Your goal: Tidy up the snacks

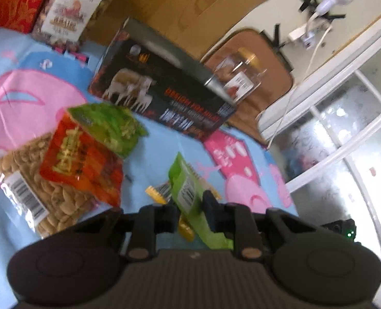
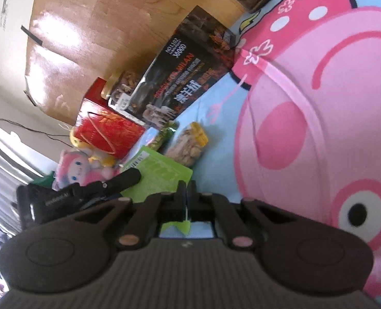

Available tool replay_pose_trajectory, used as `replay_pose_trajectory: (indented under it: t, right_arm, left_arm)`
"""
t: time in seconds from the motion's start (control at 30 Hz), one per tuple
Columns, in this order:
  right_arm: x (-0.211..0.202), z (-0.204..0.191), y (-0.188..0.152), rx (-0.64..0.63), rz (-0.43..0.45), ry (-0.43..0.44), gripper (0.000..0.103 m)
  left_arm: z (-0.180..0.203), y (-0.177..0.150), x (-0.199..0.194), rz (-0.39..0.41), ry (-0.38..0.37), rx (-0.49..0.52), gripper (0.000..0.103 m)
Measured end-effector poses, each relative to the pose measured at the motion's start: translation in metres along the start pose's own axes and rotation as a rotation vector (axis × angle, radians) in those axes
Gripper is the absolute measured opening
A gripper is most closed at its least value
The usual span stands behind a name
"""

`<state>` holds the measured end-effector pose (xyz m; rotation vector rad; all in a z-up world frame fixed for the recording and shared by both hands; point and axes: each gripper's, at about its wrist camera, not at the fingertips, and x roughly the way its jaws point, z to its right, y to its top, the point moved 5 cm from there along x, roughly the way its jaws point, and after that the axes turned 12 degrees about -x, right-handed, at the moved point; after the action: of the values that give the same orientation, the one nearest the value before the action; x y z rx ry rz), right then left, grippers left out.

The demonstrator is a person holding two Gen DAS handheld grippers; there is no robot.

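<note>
Both grippers hold one green snack packet above a blue and pink cartoon bedsheet point(image 1: 151, 149). My left gripper point(image 1: 190, 206) is shut on the packet point(image 1: 187, 193), which stands on edge between its fingers. My right gripper point(image 2: 187, 193) is shut on the packet's other end point(image 2: 162, 172); the left gripper's black body point(image 2: 87, 193) shows beside it. On the sheet lie a clear bag of nuts point(image 1: 35, 180), a red packet point(image 1: 79, 162), another green packet point(image 1: 110, 126) and a small yellow packet point(image 1: 157, 193).
A black box with sheep printed on it point(image 1: 162, 95) lies at the back. A red box point(image 1: 12, 0) and a nut bag point(image 1: 72, 10) lean on a wooden headboard point(image 1: 180, 2). A jar point(image 1: 242, 74) sits on a stool. A doll point(image 2: 77, 167) lies at the bed edge.
</note>
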<state>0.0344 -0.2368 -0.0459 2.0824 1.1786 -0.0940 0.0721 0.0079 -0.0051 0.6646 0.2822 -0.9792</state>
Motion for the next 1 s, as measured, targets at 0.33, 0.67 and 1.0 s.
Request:
replay_pose_trajectory:
  t: [0.33, 0.67, 1.0]
  right_arm:
    - [0.011, -0.056, 0.096, -0.294, 0.125, -0.018, 0.003]
    - [0.091, -0.04, 0.168, -0.503, 0.174, -0.317, 0.013]
    - [0.041, -0.037, 0.108, -0.328, 0.207, -0.16, 0.016]
  left_arm:
    - [0.056, 0.079, -0.011, 0.186, -0.056, 0.098, 0.021]
    - [0.032, 0.139, 0.062, 0.287, 0.169, 0.047, 0.04]
    - [0.013, 0.083, -0.025, 0.314, 0.005, 0.063, 0.044]
